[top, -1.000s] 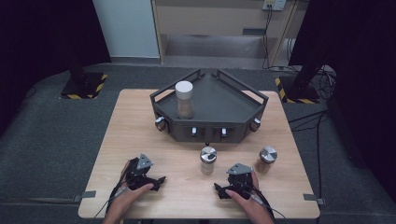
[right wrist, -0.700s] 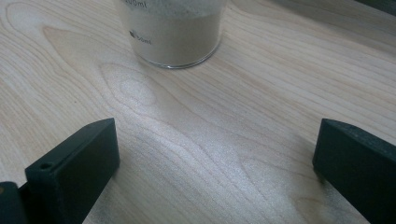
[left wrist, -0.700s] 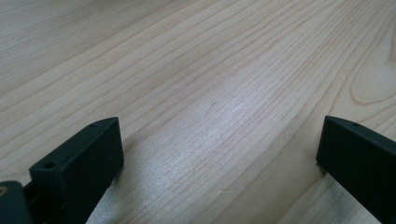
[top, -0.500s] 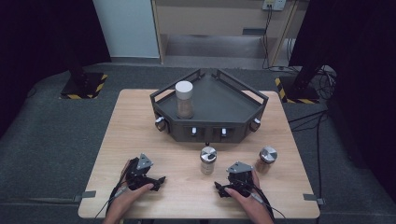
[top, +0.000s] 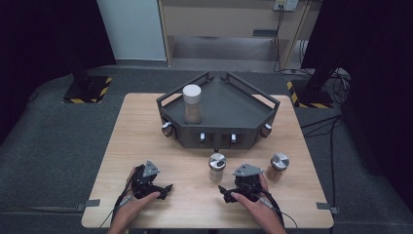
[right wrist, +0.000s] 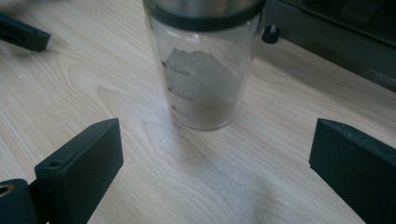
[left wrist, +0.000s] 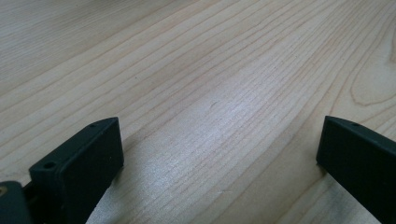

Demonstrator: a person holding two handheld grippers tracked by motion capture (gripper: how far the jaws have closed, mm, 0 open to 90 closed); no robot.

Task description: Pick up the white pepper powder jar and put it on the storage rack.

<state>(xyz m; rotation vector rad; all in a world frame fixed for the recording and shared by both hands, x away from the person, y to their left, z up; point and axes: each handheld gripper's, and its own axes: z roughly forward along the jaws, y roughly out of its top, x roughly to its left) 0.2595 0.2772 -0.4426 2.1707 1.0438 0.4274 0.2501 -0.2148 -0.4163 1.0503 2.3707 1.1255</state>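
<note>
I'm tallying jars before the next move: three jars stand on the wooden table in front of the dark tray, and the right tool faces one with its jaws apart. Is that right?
Not quite. Two jars stand on the table in front of the tray: the middle jar and the right jar. The white-lidded jar stands inside the tray, as the high view shows. The right tool does face a jar with its jaws apart.

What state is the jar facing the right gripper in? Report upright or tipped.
Upright. The jar stands on its base on the table, metal lid on top, brown powder settled at the bottom.
</note>
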